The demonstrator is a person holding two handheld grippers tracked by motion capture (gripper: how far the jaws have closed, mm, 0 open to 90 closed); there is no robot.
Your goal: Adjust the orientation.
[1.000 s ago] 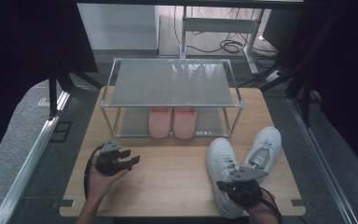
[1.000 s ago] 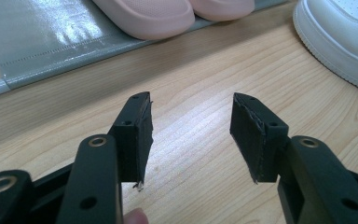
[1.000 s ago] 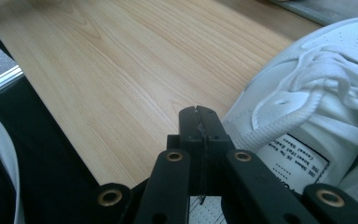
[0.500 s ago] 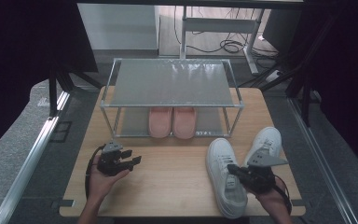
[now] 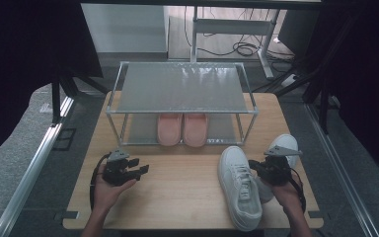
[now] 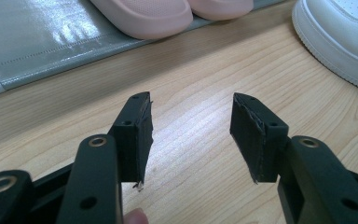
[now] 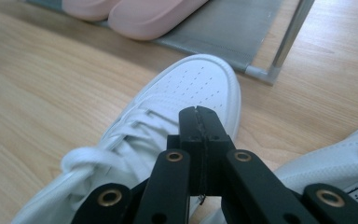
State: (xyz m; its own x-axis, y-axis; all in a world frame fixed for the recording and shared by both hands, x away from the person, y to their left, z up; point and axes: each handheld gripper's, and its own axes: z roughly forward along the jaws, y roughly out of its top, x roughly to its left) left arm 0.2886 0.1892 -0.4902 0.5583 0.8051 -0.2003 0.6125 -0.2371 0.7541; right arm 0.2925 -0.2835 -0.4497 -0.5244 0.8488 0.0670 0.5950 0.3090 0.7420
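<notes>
The right gripper (image 7: 199,112) was held closed and empty above the white sneaker (image 7: 186,93); the left gripper (image 6: 191,135) was kept open over the table (image 6: 200,84).

Wooden table (image 5: 187,197), grey carpet floor (image 5: 24,163), dark curtains (image 5: 24,44), floor cables (image 5: 242,48)

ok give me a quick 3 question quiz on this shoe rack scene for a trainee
1. True or false: the right gripper has its fingers closed together.
2. Where do the pink slippers sit? A) on the rack's top shelf B) on the rack's lower shelf C) on the bare table
3. Fill in: the white sneaker nearer the left gripper lies on the ____, toe pointing toward the rack.

Key
1. True; nothing is between them.
2. B
3. table
</notes>
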